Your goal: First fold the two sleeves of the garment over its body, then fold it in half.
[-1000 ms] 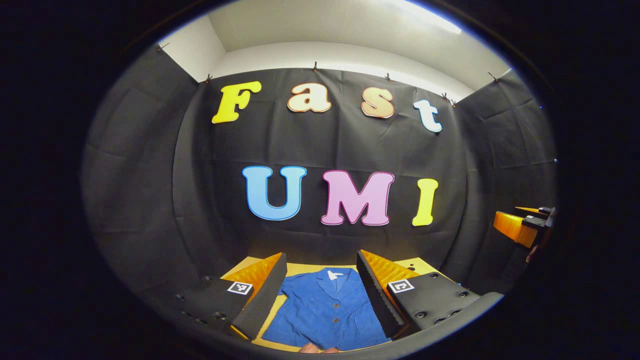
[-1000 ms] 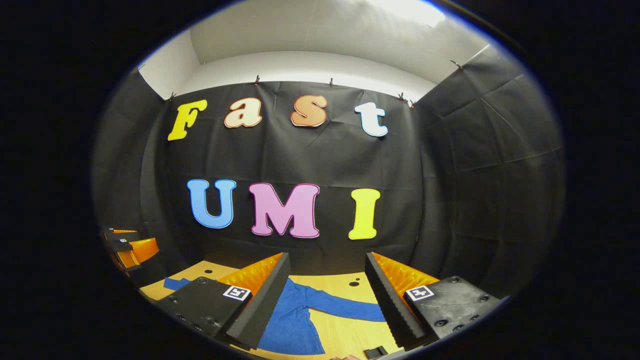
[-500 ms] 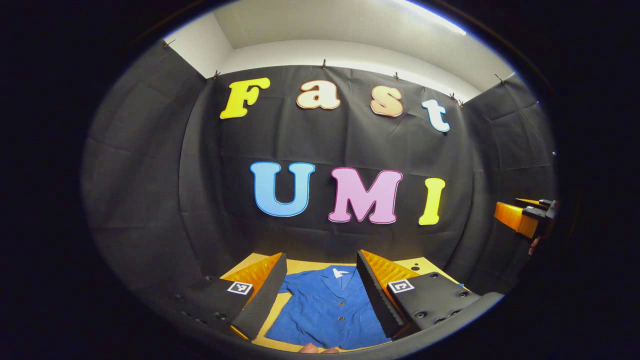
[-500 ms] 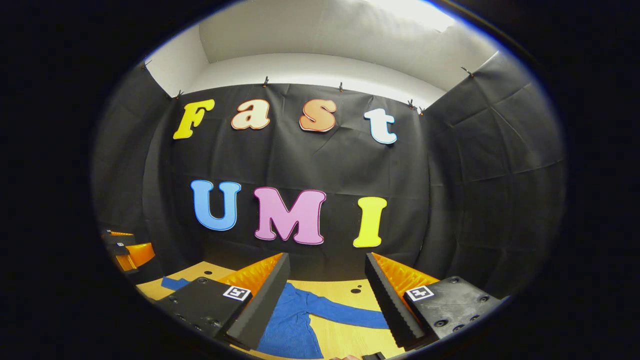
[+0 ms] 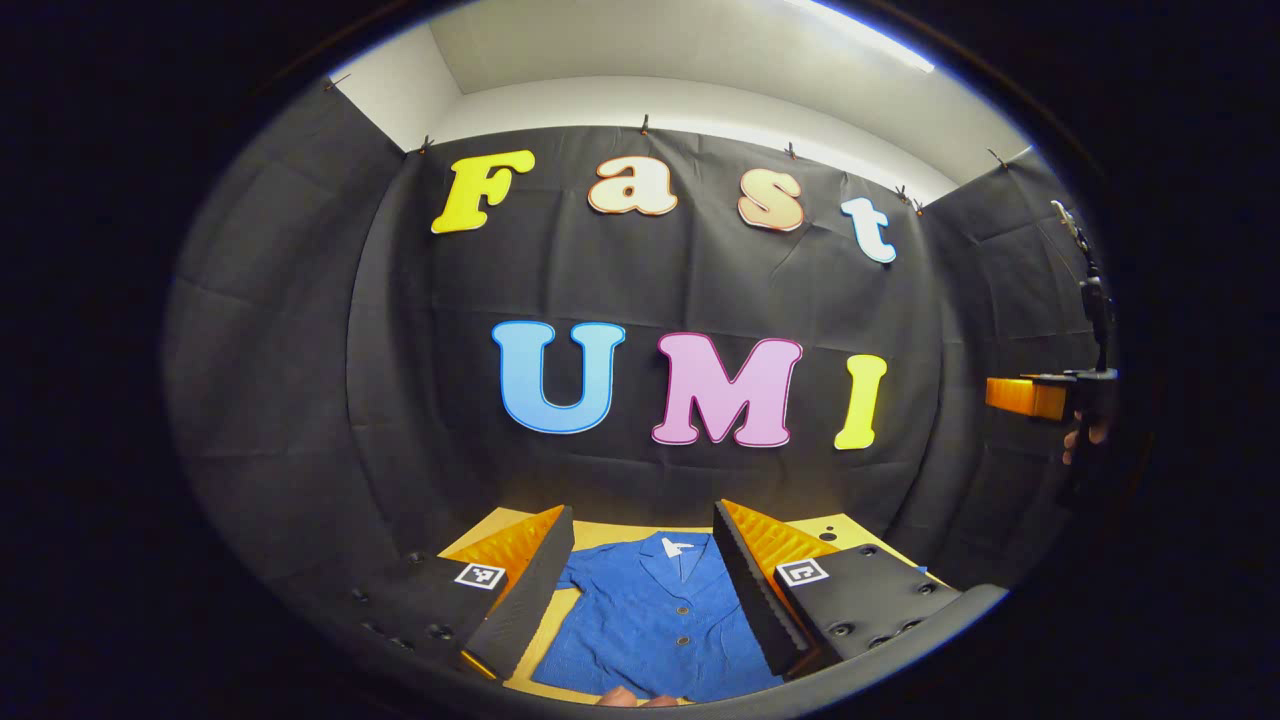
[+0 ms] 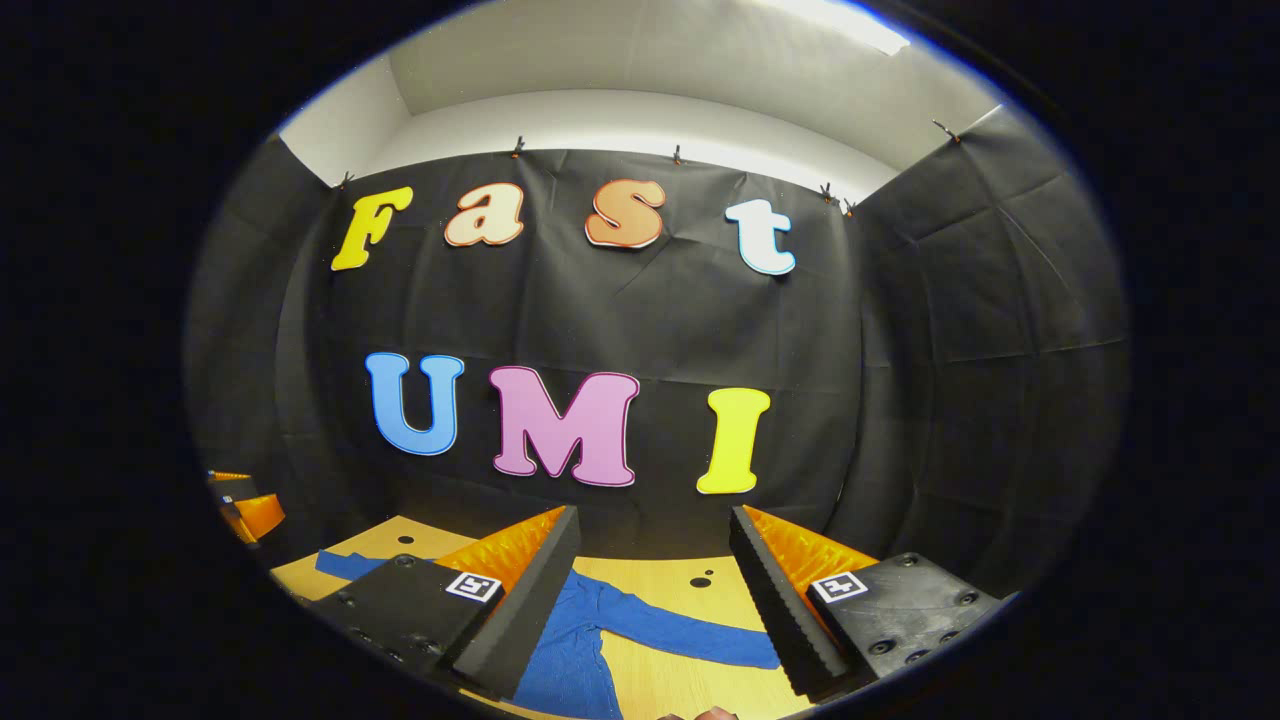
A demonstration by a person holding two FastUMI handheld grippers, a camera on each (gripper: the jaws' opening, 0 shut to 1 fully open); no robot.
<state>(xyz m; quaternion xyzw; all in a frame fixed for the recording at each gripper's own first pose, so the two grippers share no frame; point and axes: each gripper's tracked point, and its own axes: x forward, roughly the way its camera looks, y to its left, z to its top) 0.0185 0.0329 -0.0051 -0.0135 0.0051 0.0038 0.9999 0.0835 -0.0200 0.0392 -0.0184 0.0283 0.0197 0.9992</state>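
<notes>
In the left gripper view, the left gripper [image 5: 640, 575] sits nearest, its 2 fingers [image 5: 525, 590] spread wide apart with nothing between them but air. Through that gap, lower down, lies the blue garment [image 5: 655, 625], a buttoned shirt spread flat on the wooden table [image 5: 600, 535], front side up. Its collar points toward the far wall, with a small white tag showing at the neck, and 2 buttons run down the middle of its body. The left gripper hangs above the garment and does not touch it.

In the right gripper view, the right gripper [image 6: 655, 580] is likewise parted wide, its 2 fingers [image 6: 520, 600] holding nothing. Between them, on the table [image 6: 690, 575], 1 sleeve [image 6: 690, 640] of the garment [image 6: 565, 660] stretches out sideways to the right, flat and unfolded, away from the body. Another blue strip of the garment lies at the left, beyond the gripper's left finger. 2 small dark holes mark the tabletop past the sleeve.

Farther off, at the right edge of the left gripper view, the right gripper [image 5: 1030, 397] appears raised well above the table, with a hand [image 5: 1085, 435] holding it. At the left edge of the right gripper view, the left gripper [image 6: 245, 505] shows in part. Behind everything hangs the black cloth wall [image 5: 300, 400].
</notes>
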